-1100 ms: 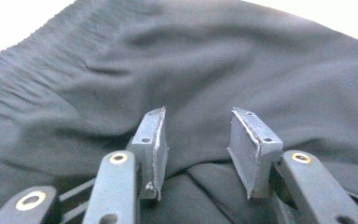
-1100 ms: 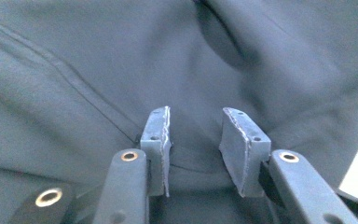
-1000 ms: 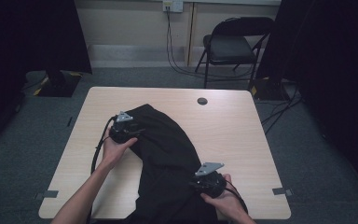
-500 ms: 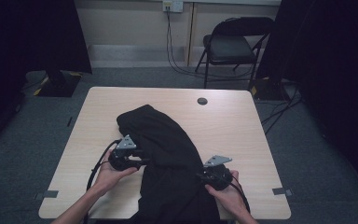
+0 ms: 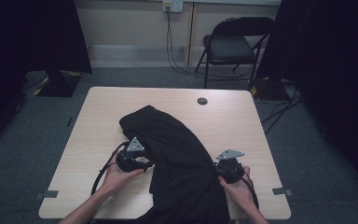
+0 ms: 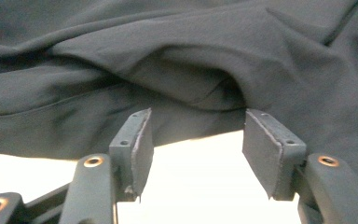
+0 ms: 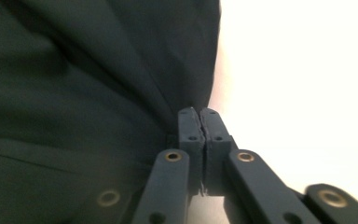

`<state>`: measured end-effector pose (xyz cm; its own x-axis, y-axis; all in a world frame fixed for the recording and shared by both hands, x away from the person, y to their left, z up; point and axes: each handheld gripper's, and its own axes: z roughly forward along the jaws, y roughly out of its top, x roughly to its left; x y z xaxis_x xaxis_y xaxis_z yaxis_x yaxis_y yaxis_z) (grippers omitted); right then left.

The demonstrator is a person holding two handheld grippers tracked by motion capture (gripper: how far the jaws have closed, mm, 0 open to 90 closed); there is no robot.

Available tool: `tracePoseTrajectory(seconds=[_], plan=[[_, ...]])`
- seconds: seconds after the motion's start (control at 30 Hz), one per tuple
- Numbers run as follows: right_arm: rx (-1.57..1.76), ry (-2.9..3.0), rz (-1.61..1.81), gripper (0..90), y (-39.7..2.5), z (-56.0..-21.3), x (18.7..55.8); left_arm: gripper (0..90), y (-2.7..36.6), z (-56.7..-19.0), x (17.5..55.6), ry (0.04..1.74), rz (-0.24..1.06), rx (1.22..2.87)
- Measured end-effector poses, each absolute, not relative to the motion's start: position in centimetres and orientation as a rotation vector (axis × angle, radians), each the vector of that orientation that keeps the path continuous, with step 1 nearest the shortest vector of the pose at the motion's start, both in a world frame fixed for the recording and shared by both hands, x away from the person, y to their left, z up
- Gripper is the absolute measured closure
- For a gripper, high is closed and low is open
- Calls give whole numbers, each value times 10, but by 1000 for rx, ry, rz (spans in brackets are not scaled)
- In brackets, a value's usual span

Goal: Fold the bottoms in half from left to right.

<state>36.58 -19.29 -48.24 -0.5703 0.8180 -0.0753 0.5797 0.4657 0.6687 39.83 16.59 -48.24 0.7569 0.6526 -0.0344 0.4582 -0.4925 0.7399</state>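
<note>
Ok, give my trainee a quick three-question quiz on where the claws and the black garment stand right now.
1. True or false: the left claw is clamped shut on the black garment.
2. Which claw has its jaws pressed together at the garment's edge? A) left B) right C) both
3. Fill in: beyond the table, against the wall, stands a folding ____.

Key:
1. False: its jaws stand apart, with the cloth just ahead of them.
2. B: the right claw is shut at the edge, seemingly pinching it.
3. chair.
</note>
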Motion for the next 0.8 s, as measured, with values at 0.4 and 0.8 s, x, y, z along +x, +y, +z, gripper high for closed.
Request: tracePoseTrajectory(seconds=[0.4, 0.8], plan=[[962, 2469, 1018, 707, -165, -480, 345, 582, 134, -479, 378, 666, 214, 2158], [886, 2548, 1013, 659, -115, -491, 345, 574, 155, -491, 384, 755, 280, 2283]])
